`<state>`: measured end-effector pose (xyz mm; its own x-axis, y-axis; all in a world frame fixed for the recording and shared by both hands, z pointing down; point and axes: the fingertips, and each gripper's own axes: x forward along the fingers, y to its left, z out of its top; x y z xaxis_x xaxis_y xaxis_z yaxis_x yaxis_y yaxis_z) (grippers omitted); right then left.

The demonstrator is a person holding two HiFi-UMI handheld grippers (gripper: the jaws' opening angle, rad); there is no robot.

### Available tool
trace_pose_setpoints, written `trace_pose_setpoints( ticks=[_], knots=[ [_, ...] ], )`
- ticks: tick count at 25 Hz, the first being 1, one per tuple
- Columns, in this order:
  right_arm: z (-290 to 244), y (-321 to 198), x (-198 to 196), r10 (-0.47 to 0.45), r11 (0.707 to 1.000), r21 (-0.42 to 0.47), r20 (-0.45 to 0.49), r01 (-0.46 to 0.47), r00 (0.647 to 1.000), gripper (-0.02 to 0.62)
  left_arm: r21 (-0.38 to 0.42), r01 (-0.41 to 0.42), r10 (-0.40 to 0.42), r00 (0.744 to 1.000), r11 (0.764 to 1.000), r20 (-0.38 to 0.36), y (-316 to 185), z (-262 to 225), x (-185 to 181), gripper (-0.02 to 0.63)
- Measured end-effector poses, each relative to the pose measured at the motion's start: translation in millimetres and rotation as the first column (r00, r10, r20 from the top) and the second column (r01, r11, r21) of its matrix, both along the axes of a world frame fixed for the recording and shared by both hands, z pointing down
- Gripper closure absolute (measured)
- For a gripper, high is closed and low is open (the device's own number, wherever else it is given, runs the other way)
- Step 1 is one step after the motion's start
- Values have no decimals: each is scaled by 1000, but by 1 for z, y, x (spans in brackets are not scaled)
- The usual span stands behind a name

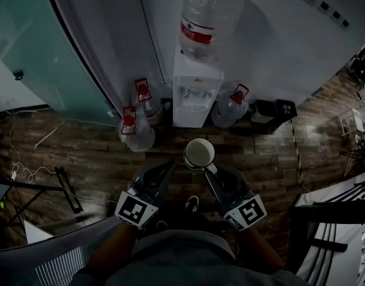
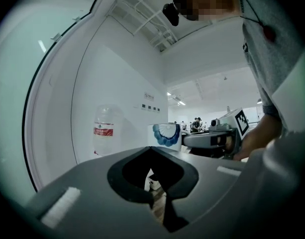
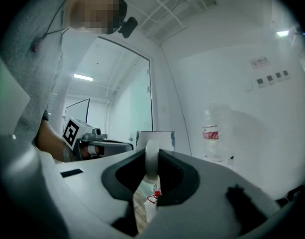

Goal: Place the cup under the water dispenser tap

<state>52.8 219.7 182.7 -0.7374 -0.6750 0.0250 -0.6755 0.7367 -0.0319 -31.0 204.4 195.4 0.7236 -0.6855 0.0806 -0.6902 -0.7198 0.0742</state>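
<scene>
A white cup [image 1: 199, 152] with a dark rim hangs upright in front of me, its mouth facing up. My right gripper [image 1: 209, 168] is shut on the cup's handle; in the right gripper view the white handle [image 3: 151, 158] sits pinched between the jaws. A blue pattern shows on the cup [image 2: 166, 136] in the left gripper view. My left gripper [image 1: 169, 165] is level beside it, shut and holding nothing. Ahead, against the wall, stands the white water dispenser [image 1: 194, 97] with a large bottle [image 1: 206, 19] on top. The cup is well short of its taps.
Three spare water bottles [image 1: 137, 130] with red caps stand on the wooden floor either side of the dispenser. A black bin [image 1: 271, 109] is at its right. A glass partition [image 1: 45, 52] runs along the left, with cables [image 1: 21, 165] on the floor there.
</scene>
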Motion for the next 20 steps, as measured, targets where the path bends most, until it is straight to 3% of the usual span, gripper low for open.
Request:
trace_pose_setpoints(
  ticks=[3, 7, 10, 20],
  knots=[
    [6, -25, 16, -12, 1000, -11, 14, 12, 1000, 532, -14, 26, -26, 1000, 1000, 2, -26, 5, 12, 600],
    [13, -51, 34, -27, 999, -22, 25, 28, 999, 532, 29, 48, -49, 999, 998, 14, -52, 10, 24, 600],
    [15, -66, 42, -36, 999, -19, 24, 36, 999, 532, -4, 56, -56, 998, 998, 14, -67, 12, 36, 600],
    [31, -123, 41, -16, 1000, -14, -4, 16, 1000, 532, -24, 33, -33, 999, 999, 6, -123, 32, 44, 600]
  ],
)
